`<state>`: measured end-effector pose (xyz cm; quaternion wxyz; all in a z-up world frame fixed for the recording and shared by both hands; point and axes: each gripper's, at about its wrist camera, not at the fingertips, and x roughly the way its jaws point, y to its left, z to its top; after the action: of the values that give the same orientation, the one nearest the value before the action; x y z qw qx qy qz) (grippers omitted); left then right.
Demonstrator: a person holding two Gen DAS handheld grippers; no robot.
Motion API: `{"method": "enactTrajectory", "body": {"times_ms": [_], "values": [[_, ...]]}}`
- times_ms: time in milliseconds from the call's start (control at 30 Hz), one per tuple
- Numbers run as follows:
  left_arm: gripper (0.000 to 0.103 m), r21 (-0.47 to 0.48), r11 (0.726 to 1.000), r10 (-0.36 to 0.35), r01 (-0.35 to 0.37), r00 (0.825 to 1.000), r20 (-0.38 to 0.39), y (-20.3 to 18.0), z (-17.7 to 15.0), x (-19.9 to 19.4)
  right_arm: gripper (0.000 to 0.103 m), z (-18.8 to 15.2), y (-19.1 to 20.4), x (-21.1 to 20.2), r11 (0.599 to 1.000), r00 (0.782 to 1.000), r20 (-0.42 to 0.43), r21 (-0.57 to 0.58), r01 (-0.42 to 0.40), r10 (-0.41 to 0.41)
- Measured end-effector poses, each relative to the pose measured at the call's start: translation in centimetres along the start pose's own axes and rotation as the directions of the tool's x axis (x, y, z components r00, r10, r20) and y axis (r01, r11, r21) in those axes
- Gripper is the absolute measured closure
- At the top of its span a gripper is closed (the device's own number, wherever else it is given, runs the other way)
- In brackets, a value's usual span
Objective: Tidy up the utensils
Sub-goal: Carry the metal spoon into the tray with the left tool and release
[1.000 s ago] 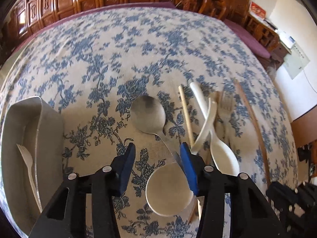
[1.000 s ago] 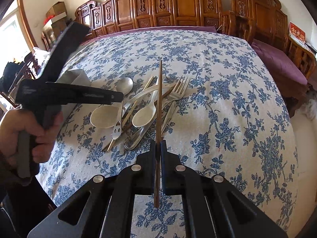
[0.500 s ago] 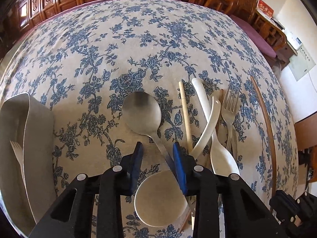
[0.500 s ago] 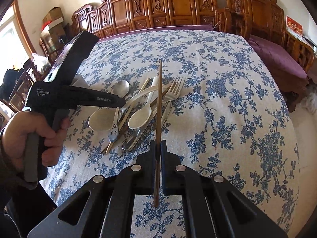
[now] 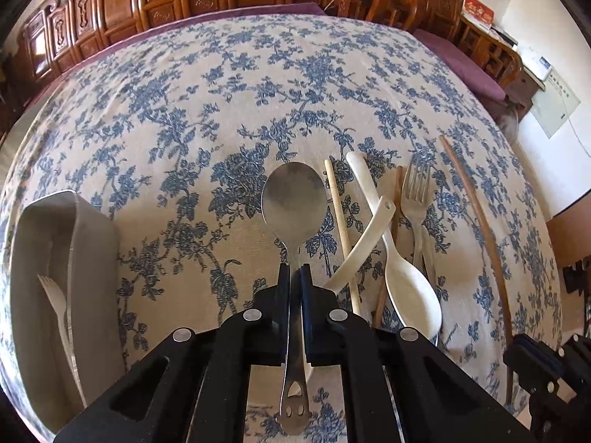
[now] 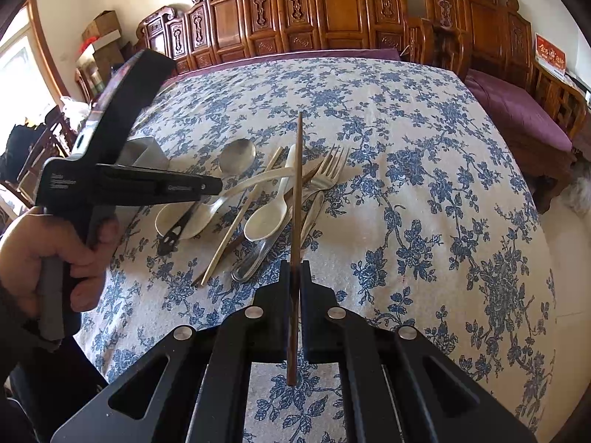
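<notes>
Two grips on right now: our left gripper [image 5: 294, 277] is clamped on the metal spoon [image 5: 294, 199] handle, our right gripper [image 6: 294, 273] is pinching a dark chopstick [image 6: 295, 199]. The spoon sits at the pile's [image 6: 266, 199] left edge, nearest the gray tray [image 5: 92, 258]. We'd lift straight up so it doesn't drag the white spoon [image 5: 360, 247] beside it, then swing over to the tray.

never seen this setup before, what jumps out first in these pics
The left claw is shut on the handle of a metal spoon, its bowl pointing away over the blue floral tablecloth. The right claw grips a dark wooden chopstick that juts out over the jumbled pile of white spoons, forks and chopsticks. A grey tray at the left edge holds a white fork.
</notes>
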<state>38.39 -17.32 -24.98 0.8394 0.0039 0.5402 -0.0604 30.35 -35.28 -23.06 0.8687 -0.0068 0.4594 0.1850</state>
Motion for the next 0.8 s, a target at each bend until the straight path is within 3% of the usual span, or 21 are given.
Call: {"method": "enactTrajectory", "body": {"times_ms": [333, 800], "values": [[0.098, 0.047, 0.999, -0.001, -0.004, 0.995, 0.097, 1.1, -1.2, -5.3, 0.097, 0.4, 1.8, -0.7, 0.999, 1.0, 0.016, -0.036, -0.006, 0.007], [0.098, 0.045, 0.999, 0.01, -0.018, 0.983, 0.184, 6.1, -3.5, -11.5, 0.097, 1.4, 6.3, -2.7, 0.994, 0.996, 0.076, -0.102, -0.043, 0.051]]}}
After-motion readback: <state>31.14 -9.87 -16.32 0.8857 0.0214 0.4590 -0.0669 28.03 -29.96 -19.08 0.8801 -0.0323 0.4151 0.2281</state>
